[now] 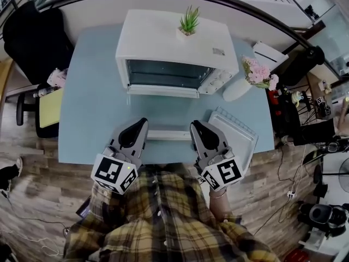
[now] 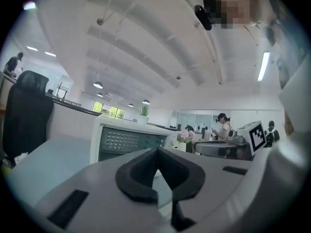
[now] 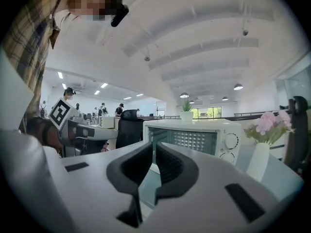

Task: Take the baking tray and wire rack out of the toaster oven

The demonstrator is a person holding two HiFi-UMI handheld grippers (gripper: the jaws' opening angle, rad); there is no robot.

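The white toaster oven (image 1: 177,51) stands at the back of the blue table (image 1: 90,119), its dark front toward me; it also shows ahead as the oven (image 2: 127,141) and the oven (image 3: 194,140). A pale baking tray (image 1: 235,138) lies on the table's front right corner. Thin wires show along its far rim; I cannot tell if the rack lies on it. My left gripper (image 1: 143,122) hovers near the table's front edge, its jaws (image 2: 157,150) closed together on nothing. My right gripper (image 1: 194,125) hovers beside the tray with a narrow gap (image 3: 153,145) and nothing in it.
A small potted plant (image 1: 188,22) sits on the oven. A white vase of pink flowers (image 1: 257,74) stands to its right. A white strip (image 1: 169,134) lies between the grippers. A black chair (image 1: 34,40) is at the left; cables and gear crowd the floor at right.
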